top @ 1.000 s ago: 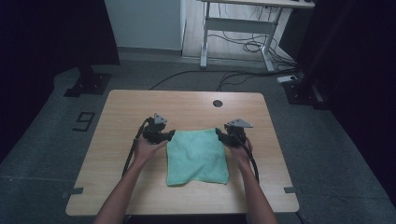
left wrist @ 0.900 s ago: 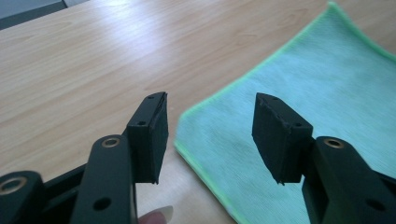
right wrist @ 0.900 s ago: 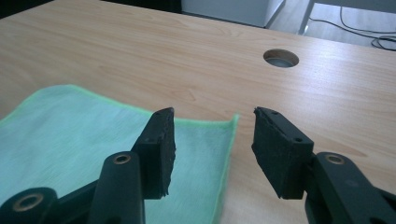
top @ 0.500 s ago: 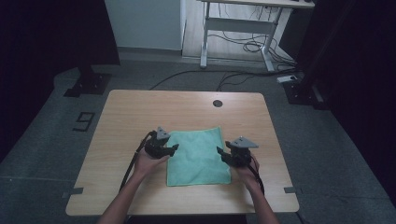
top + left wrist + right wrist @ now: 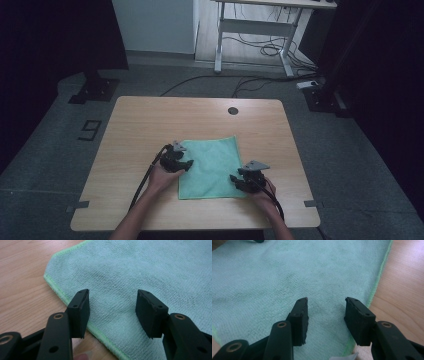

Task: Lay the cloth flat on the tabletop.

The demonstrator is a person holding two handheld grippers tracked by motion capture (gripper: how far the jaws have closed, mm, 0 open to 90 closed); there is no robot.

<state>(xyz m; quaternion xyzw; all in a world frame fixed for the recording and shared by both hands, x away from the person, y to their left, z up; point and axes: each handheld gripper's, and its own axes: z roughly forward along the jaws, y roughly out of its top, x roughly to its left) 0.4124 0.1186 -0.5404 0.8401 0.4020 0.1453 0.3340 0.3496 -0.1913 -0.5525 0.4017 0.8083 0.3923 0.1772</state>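
Lengthwise, the green cloth (image 5: 212, 167) runs away from the person, both grippers' jaws open over its side edges.

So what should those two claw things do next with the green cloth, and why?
Probably lower both and pinch the cloth's near edge. The left gripper and right gripper hang open over the flat green cloth, near its side edges, with nothing between the jaws yet.

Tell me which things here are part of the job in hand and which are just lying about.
In the job:
- green cloth
- left gripper, fingers open at the cloth's left edge
- right gripper, fingers open over its near right corner

Just about:
- table, bare around the cloth
- white desk frame
- floor cables
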